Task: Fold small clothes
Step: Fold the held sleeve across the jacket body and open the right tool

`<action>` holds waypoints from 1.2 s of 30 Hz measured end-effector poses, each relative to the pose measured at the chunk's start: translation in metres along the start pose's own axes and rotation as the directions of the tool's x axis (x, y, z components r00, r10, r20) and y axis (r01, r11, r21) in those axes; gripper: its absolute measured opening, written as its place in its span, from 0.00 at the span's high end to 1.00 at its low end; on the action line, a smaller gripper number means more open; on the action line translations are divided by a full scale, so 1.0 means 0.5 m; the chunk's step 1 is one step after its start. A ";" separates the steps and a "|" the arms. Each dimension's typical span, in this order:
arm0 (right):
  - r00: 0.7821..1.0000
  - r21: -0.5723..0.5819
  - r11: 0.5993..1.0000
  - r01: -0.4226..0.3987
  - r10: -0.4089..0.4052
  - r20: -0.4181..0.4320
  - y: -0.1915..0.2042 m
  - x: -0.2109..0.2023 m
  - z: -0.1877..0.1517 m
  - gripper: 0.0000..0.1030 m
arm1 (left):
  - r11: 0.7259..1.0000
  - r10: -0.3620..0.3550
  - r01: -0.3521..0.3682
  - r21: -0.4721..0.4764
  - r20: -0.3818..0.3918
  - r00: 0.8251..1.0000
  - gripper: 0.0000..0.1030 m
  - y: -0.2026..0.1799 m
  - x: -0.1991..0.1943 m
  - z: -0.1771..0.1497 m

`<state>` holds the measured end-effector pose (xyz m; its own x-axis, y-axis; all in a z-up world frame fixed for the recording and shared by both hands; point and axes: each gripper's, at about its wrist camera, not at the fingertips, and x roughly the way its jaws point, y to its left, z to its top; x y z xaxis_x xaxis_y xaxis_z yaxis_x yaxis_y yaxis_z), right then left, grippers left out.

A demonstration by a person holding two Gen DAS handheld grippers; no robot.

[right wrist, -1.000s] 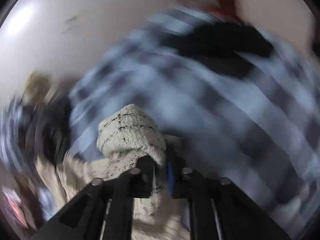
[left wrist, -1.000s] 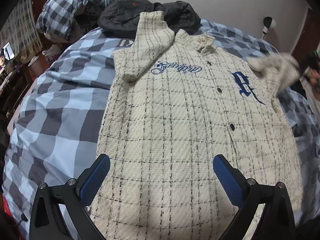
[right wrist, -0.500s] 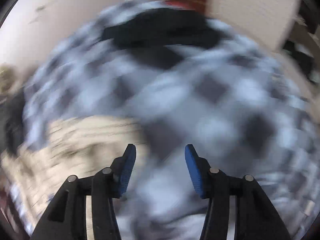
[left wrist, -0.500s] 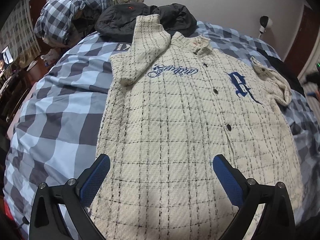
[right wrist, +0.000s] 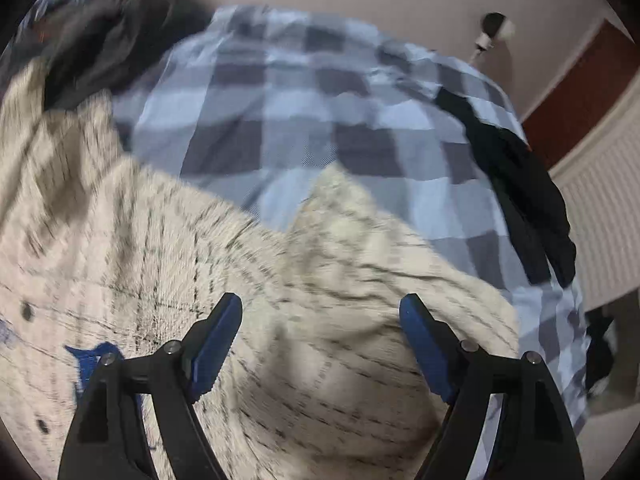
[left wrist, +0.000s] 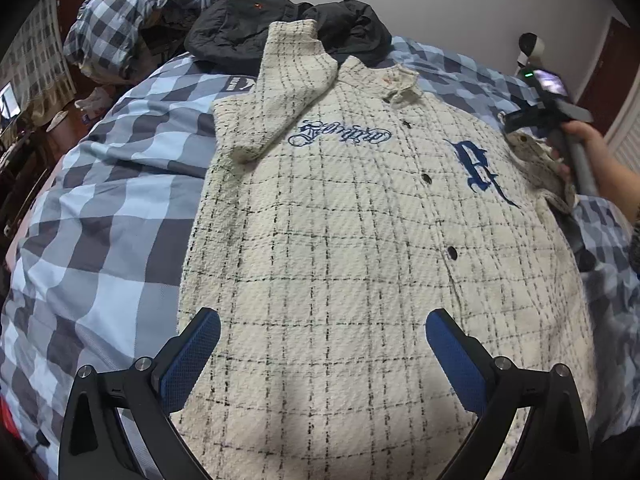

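Cream plaid shirt lies flat, face up, on the checked bedspread. Left sleeve is folded inward. Left gripper hovers wide above the near hem. Right gripper, jaws opening and empty, hangs over the right sleeve, likely to fold it.

A coarse, nubby woven cream shirt with glossy dark buttons lies on smooth checked cotton bedding; matt black jacket behind.

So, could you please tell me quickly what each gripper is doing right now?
Left gripper: open, holding nothing, above the cream plaid shirt.
Right gripper: fingers opening, nothing gripped, over the shirt's folded sleeve.
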<state>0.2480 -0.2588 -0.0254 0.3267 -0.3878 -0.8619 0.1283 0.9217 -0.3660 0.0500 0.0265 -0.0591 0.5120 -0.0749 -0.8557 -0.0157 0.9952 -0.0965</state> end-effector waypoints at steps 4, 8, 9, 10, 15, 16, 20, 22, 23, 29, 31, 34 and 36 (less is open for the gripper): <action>0.990 0.060 0.990 0.128 -0.124 -0.072 -0.006 0.052 0.001 0.24 | 1.000 -0.003 0.002 -0.006 -0.010 1.000 0.00 0.002 0.005 0.000; 0.998 0.198 0.978 0.061 -0.060 -0.015 -0.087 0.015 -0.008 0.96 | 1.000 0.001 -0.001 -0.017 -0.006 1.000 0.00 0.008 0.002 0.003; 0.998 0.219 0.974 0.051 -0.055 0.013 -0.103 0.004 -0.001 0.96 | 1.000 0.002 -0.002 -0.020 -0.001 1.000 0.00 0.009 0.000 0.005; 0.996 0.229 0.972 0.051 -0.065 0.053 -0.119 -0.024 -0.002 0.96 | 1.000 0.004 -0.004 -0.023 0.005 1.000 0.00 0.011 -0.003 0.006; 0.973 0.379 0.915 -0.135 0.050 0.225 -0.259 -0.223 0.000 0.97 | 0.998 0.042 -0.039 -0.049 0.068 0.997 0.00 0.027 -0.030 0.012; 0.966 0.392 0.907 -0.152 0.052 0.254 -0.280 -0.262 0.002 0.97 | 0.998 0.045 -0.041 -0.056 0.080 0.996 0.00 0.031 -0.036 0.014; 0.916 0.367 0.901 -0.231 0.074 0.395 -0.311 -0.452 -0.003 0.97 | 0.995 0.052 -0.041 -0.094 0.124 0.991 0.00 0.051 -0.063 0.016; 0.880 0.317 0.903 -0.291 0.123 0.459 -0.306 -0.539 -0.010 0.97 | 0.994 0.050 -0.036 -0.102 0.138 0.989 0.00 0.056 -0.073 0.017; 0.868 0.287 0.907 -0.307 0.143 0.475 -0.289 -0.583 -0.011 0.97 | 0.994 0.052 -0.036 -0.105 0.150 0.987 0.00 0.058 -0.080 0.018; 0.782 0.054 0.877 -0.477 0.396 0.482 -0.083 -0.725 -0.025 0.97 | 0.988 0.078 -0.050 -0.148 0.189 0.979 0.00 0.085 -0.103 0.019; 0.766 -0.037 0.871 -0.490 0.450 0.460 -0.001 -0.744 -0.027 0.96 | 0.984 0.083 -0.051 -0.169 0.192 0.978 0.00 0.097 -0.106 0.018; 0.697 -0.149 0.788 -0.597 0.601 0.391 0.103 -0.742 -0.042 0.88 | 0.978 0.084 -0.043 -0.206 0.195 0.977 0.00 0.117 -0.112 0.017; 0.653 -0.150 0.721 -0.677 0.682 0.330 0.148 -0.731 -0.040 0.39 | 0.974 0.070 -0.023 -0.225 0.203 0.977 0.00 0.127 -0.118 0.016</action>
<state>0.1193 -0.0491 0.2554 0.6097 0.3781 -0.6966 -0.2692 0.9254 0.2667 0.0259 0.0945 -0.0108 0.6732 0.0094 -0.7394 -0.2206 0.9569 -0.1887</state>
